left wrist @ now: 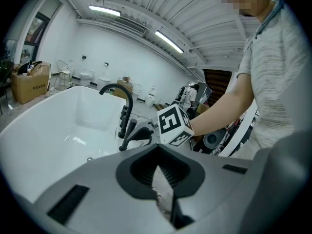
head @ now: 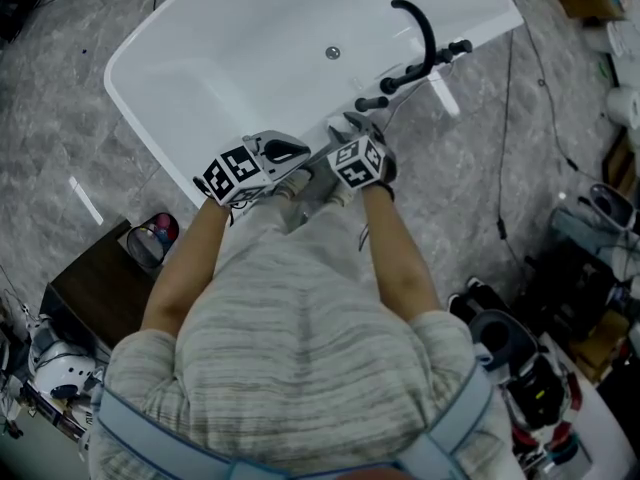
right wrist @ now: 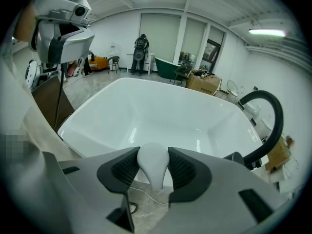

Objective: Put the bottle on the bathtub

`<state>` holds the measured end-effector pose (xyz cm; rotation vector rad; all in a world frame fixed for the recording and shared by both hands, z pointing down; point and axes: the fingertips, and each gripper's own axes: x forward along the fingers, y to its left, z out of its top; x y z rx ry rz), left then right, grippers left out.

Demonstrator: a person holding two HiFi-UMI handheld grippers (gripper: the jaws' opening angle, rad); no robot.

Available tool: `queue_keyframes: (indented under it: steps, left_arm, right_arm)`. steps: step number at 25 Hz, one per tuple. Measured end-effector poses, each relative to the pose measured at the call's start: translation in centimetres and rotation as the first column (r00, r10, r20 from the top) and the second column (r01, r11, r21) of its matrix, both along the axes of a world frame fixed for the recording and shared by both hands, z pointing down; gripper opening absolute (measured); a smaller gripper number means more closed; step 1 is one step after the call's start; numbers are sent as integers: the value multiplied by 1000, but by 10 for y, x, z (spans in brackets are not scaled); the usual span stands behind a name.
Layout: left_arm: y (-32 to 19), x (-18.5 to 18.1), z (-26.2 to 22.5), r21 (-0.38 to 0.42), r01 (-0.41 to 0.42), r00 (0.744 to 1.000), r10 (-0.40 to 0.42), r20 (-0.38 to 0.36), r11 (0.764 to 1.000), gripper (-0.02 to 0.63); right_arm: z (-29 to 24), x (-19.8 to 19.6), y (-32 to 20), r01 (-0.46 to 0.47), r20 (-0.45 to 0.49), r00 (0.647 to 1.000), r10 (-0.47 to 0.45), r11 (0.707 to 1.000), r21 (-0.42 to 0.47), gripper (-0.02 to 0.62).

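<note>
1. Grey ribbed pads of the right gripper (right wrist: pixel 153 154) pinch a pale, rounded bottle (right wrist: pixel 153 172) from both sides.
2. In the right gripper view the bottle hangs in front of the near rim of the white bathtub (right wrist: pixel 161 106). Whether it touches the rim cannot be told.
3. The left gripper (left wrist: pixel 158 165) has its jaws pressed together, with nothing gripped between them.
4. In the head view the left gripper (head: pixel 262 164) and the right gripper (head: pixel 358 158) sit near each other at the tub's near rim. The person's bare forearms reach out to them.
5. A black curved faucet (head: pixel 420 38) stands on the tub's right-hand rim, close to the right gripper.
6. A round drain (head: pixel 332 53) shows in the tub's basin.
7. Grey marbled floor (head: pixel 90 108) surrounds the tub.
8. A dark brown cabinet (head: pixel 95 288) stands on the floor at the person's left.
</note>
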<state>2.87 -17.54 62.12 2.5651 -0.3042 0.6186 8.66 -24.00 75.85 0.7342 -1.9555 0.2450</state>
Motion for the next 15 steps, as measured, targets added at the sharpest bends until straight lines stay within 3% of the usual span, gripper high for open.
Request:
queue_keyframes:
  steps: [15]
  left_arm:
    - [1,-4,1,-1,-10,1000,10,-5,1000,3]
  right_arm:
    - [-27,-14,10,-19,93,995,22,999,-31,176]
